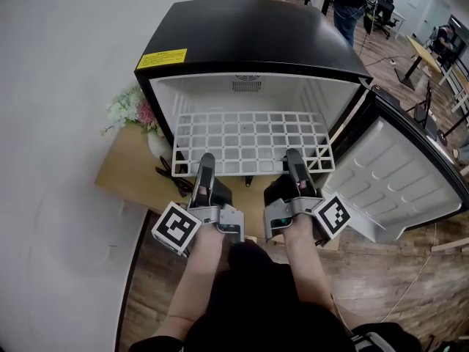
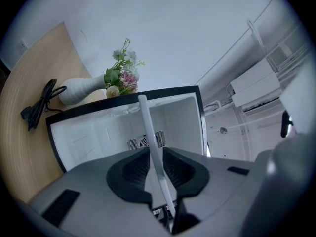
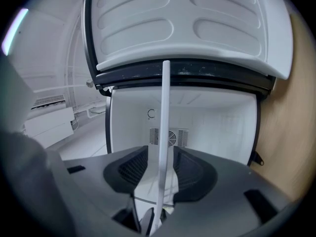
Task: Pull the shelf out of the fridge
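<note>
The white wire shelf [image 1: 249,141] lies level in the open black fridge [image 1: 249,39], its front edge sticking out past the opening. In the head view my left gripper [image 1: 206,160] is at the shelf's front left edge and my right gripper [image 1: 294,156] at its front right edge. In the left gripper view the shelf's edge [image 2: 150,132] runs between the jaws of the left gripper [image 2: 157,169], whose pads close on it. In the right gripper view the shelf's edge [image 3: 164,112] stands between the right gripper's [image 3: 160,174] jaws with a gap on each side.
The fridge door [image 1: 399,182] hangs open to the right. A white vase with flowers [image 1: 135,112] and a black cable [image 1: 172,174] lie on the wooden board [image 1: 124,167] left of the fridge. A white wall is at the left. A person [image 1: 348,2] stands far behind.
</note>
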Action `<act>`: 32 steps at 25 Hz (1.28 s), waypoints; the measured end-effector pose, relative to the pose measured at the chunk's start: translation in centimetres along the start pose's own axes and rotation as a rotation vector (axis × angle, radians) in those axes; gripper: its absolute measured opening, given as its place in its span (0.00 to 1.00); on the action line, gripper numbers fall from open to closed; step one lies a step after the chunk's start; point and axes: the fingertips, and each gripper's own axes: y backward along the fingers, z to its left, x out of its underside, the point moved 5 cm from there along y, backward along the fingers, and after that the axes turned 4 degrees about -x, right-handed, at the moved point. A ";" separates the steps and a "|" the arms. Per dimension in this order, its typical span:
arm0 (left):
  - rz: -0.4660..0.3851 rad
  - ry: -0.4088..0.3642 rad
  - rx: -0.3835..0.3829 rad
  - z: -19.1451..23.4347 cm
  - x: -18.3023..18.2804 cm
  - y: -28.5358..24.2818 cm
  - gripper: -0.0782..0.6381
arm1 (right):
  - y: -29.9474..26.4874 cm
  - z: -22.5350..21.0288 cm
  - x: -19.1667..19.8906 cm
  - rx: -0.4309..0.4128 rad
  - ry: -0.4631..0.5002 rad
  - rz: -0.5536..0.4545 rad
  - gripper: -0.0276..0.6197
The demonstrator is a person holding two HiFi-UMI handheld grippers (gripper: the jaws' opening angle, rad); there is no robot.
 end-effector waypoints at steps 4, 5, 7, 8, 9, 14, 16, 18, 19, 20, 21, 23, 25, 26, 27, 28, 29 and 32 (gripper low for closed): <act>-0.008 -0.033 0.019 -0.3 -0.3 0.2 0.26 | 0.2 -0.1 -0.1 -0.007 0.020 0.015 0.27; -0.007 -0.034 0.020 -0.3 -0.3 0.2 0.26 | 0.3 -0.1 -0.1 -0.005 0.018 0.018 0.27; -0.003 -0.034 0.019 -0.3 -0.2 0.4 0.27 | 0.6 -0.2 0.1 0.000 0.008 0.021 0.28; 0.000 -0.034 0.019 -0.3 -0.2 0.5 0.27 | 0.7 -0.2 0.3 0.000 0.003 0.023 0.28; 0.003 -0.033 0.021 -0.3 -0.1 0.6 0.27 | 0.9 -0.2 0.4 0.000 0.000 0.025 0.28; 0.003 -0.025 0.034 -0.6 0.1 1.4 0.27 | 1.6 0.0 0.7 -0.006 0.007 0.044 0.30; 0.012 -0.039 0.042 -0.7 0.2 1.8 0.28 | 1.9 0.1 0.9 -0.007 0.016 0.055 0.31; 0.026 -0.060 0.050 -0.9 0.4 2.0 0.30 | 2.1 0.2 1.1 -0.007 0.024 0.065 0.31; 0.034 -0.071 0.054 -1.0 0.4 2.1 0.31 | 2.2 0.2 1.2 -0.006 0.025 0.071 0.31; 0.043 -0.080 0.056 -1.0 0.5 2.2 0.32 | 2.3 0.1 1.3 -0.004 0.024 0.078 0.32; 0.053 -0.087 0.055 -0.9 0.6 2.2 0.33 | 2.4 0.1 1.4 -0.003 0.023 0.085 0.32; 0.074 -0.096 0.051 -0.8 0.9 2.4 0.35 | 2.7 0.1 1.5 -0.004 0.021 0.099 0.32; 0.094 -0.114 0.053 -0.9 1.2 2.7 0.36 | 3.1 0.0 1.4 -0.006 0.022 0.112 0.32; 0.105 -0.129 0.053 -0.9 1.5 2.8 0.36 | 3.3 -0.1 1.3 -0.007 0.025 0.117 0.32; 0.118 -0.148 0.052 -0.9 1.7 3.0 0.37 | 3.5 -0.2 1.2 -0.007 0.028 0.121 0.32; 0.132 -0.170 0.048 -0.9 2.0 3.2 0.37 | 3.7 -0.2 1.1 -0.009 0.032 0.126 0.32; 0.147 -0.192 0.046 -0.7 2.3 3.4 0.38 | 3.9 -0.3 1.1 -0.010 0.037 0.130 0.33; 0.191 -0.265 0.053 0.0 3.2 3.8 0.38 | 4.6 -0.3 0.9 -0.010 0.057 0.141 0.33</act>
